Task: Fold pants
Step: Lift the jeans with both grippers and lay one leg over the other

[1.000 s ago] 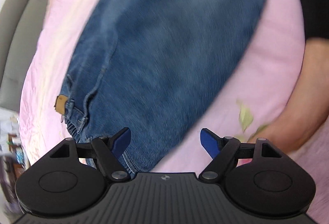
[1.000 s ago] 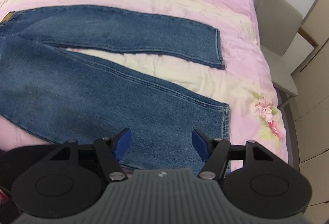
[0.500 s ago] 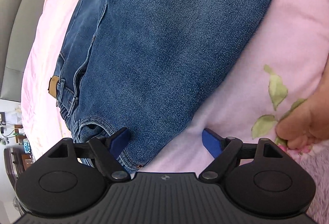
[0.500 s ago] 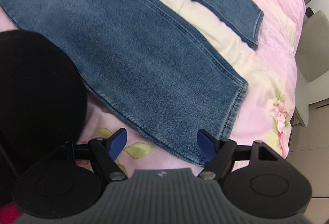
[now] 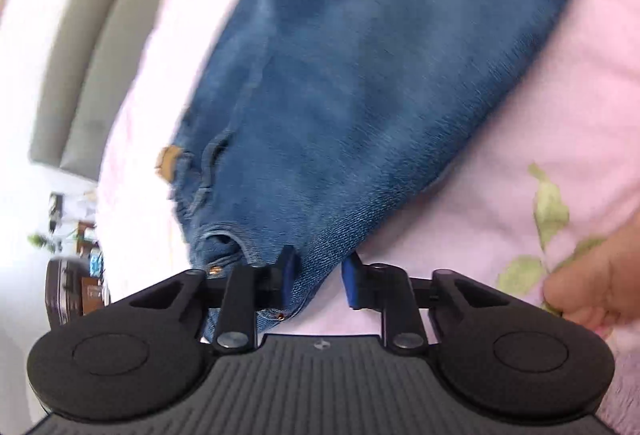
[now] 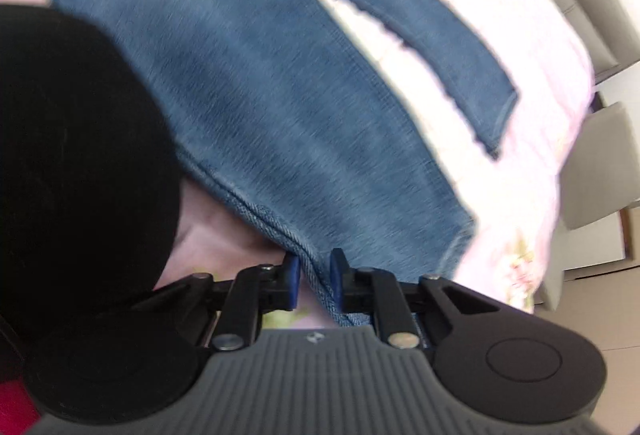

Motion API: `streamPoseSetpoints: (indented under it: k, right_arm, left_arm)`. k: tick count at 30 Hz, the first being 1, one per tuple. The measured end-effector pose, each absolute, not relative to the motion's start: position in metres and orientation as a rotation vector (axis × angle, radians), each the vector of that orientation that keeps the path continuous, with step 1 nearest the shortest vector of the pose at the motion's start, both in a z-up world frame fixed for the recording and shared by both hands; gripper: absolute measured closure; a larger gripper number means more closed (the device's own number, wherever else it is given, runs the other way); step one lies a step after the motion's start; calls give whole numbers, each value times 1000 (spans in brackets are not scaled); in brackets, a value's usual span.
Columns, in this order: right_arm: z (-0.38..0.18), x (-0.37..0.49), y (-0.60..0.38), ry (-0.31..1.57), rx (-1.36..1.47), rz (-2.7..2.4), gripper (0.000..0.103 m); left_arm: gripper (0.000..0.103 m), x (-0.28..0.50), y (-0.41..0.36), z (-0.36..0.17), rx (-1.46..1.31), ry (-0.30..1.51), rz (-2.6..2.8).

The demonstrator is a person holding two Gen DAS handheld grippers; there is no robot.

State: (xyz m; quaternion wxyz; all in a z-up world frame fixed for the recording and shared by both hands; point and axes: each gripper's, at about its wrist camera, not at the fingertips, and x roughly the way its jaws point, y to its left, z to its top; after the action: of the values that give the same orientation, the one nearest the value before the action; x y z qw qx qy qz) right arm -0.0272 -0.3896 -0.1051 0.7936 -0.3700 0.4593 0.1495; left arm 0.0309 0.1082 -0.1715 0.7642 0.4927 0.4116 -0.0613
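Blue jeans (image 5: pixel 380 75) lie flat on a pink bedspread (image 5: pixel 540 95). In the left wrist view the waistband corner with its tan label (image 5: pixel 168 161) is at the lower left. My left gripper (image 5: pixel 320 277) is closing, and its blue pads pinch the near waist corner. In the right wrist view both legs of the jeans (image 6: pixel 260 75) stretch away, the far leg ending at a hem (image 6: pixel 500 119). There my right gripper (image 6: pixel 315 277) is also closing, its pads squeezing the near leg's side seam close to the hem.
A person's hand (image 5: pixel 592 283) rests on the bedspread at the right of the left wrist view. A black rounded shape (image 6: pixel 72 163) fills the left of the right wrist view. A grey chair (image 6: pixel 600 163) stands beyond the bed edge, with a grey headboard (image 5: pixel 80 55) on the other side.
Both grippers have gone from wide open to closed on the denim. The right one sank to the near leg's edge and rolled; the left one turned slightly at the waist corner.
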Motion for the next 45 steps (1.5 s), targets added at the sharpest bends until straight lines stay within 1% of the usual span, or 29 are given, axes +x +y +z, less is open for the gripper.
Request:
streamPoseSetpoints:
  k: [3,9,10,13,16,18,25,31,34,39,42,45]
  right_arm:
    - [-78,-20,-389,921,-766,260,97]
    - [-16,7,-384,811,-743,141,100]
    - [0,12,-383,785,-730,121,102]
    - [42,38,-386,734,-661,84,102]
    - [64,76,-390,715,-587,36,102]
    - [58,107,-389,734,-582,-1,102]
    - [4,224,-377,789,-611,-71,103]
    - [-41,318,-370,859,-633,-62,103]
    - [-69,356,-365,904,-660,-44,103]
    - [-120,406,-357,989,-711,-16,102]
    - [-146,424,-360,1042,-714,-6,102]
    - [-164,433,-362,1067,-706,9,101]
  left_arm:
    - [82,37,108,-142,973,839,-69]
    - [84,69,111,-69,801,728,35]
    - [84,76,112,-54,775,716,51]
    - [84,101,116,-14,677,688,84]
    - [84,131,114,2,664,678,104]
    - [84,155,110,-3,681,699,126]
    - [85,231,100,-29,724,722,185]
    - [85,298,95,-69,764,810,188]
    - [85,325,96,-100,775,872,183]
    - [85,346,102,-143,778,933,165]
    - [85,354,109,-155,710,977,155]
    - [85,350,106,-166,711,984,144]
